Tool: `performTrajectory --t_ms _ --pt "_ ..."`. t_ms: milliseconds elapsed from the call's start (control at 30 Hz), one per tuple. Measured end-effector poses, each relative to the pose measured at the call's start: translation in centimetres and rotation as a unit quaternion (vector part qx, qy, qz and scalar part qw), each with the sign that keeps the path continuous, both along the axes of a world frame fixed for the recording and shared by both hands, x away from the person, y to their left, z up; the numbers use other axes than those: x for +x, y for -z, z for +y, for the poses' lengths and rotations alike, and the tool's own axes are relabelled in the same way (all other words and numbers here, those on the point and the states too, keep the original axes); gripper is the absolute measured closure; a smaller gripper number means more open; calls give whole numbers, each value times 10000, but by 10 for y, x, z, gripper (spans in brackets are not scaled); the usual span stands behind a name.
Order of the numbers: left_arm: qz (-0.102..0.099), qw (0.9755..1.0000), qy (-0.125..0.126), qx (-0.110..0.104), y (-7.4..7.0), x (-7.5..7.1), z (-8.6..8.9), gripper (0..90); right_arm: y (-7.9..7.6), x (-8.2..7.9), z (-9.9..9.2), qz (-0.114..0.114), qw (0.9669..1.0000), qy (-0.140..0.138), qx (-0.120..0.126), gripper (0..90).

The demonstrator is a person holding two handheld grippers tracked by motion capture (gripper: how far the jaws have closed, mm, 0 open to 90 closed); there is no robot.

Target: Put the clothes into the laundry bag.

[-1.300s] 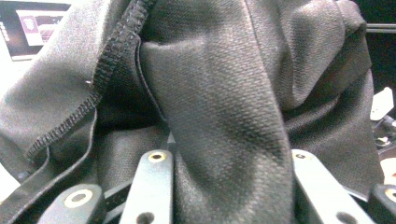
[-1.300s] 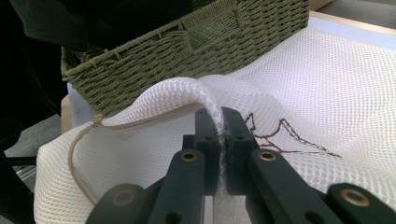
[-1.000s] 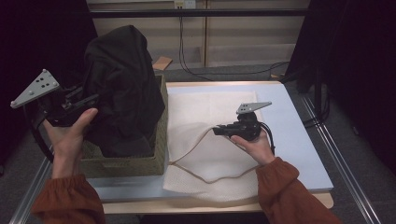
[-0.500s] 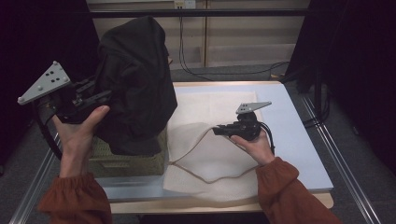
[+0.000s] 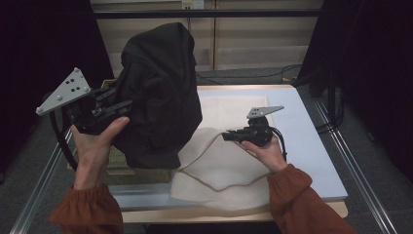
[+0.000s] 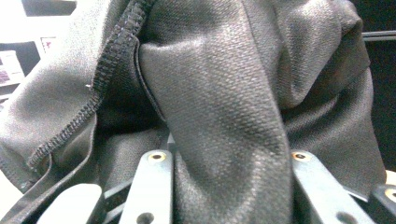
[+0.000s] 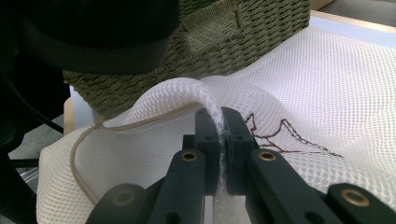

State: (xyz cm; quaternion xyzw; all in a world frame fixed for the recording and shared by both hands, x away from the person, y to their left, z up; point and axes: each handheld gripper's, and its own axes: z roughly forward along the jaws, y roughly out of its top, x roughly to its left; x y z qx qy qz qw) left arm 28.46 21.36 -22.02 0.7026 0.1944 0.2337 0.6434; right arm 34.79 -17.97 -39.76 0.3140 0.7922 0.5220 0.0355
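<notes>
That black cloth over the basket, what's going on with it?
A person holds a gripper in each hand. The left gripper is shut on the black garment and holds it up above the woven basket. The right gripper pinches the edge of the white mesh bag, lifting its opening off the table.

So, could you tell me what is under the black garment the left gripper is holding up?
Under the black garment, the woven basket shows at its lower edge, beside the white mesh bag. The garment covers the basket's inside, so its contents cannot be seen.
</notes>
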Motion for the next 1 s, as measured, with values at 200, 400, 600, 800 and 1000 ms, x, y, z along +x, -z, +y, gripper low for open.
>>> performTrajectory --t_ms 200,400,600,800,1000 --pt "-49 9998 179 48 -3 -8 -14 672 0 1 0 -17 10000 39 52 869" --pt "-28 9993 365 -26 -2 -10 -26 672 -1 2 0 -23 10000 39 34 870" --pt "-99 9983 575 3 -10 -17 -41 672 0 4 -3 81 9998 40 189 871" --pt "-156 9966 806 20 -10 -21 -60 671 -1 4 -4 109 9996 52 246 872" --pt "35 9948 1019 37 12 -21 -70 670 -1 6 -8 117 9993 98 327 873"
